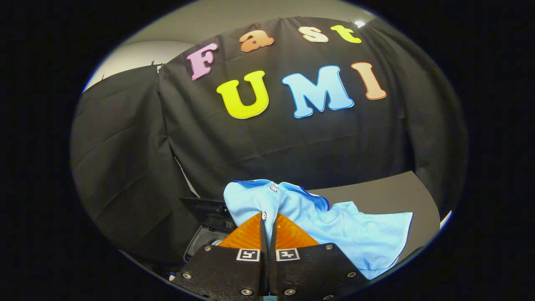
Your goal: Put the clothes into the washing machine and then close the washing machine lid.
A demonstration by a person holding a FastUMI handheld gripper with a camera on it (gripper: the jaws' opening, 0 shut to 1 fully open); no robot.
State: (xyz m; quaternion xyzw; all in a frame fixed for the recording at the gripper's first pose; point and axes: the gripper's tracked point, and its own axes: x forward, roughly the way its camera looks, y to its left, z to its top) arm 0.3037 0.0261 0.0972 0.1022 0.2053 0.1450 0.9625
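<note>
A light blue shirt with white buttons hangs from my gripper, bunched at the fingertips and draping off to the right. Both orange fingers are pressed together on a fold of the cloth, so the gripper is shut on the shirt. Below and left of the fingers I see part of the washing machine: a dark raised lid and a bit of the round opening. The shirt covers most of the machine's top.
A dark grey tabletop lies to the right behind the shirt. The black booth wall stands close behind everything and wraps around on the left.
</note>
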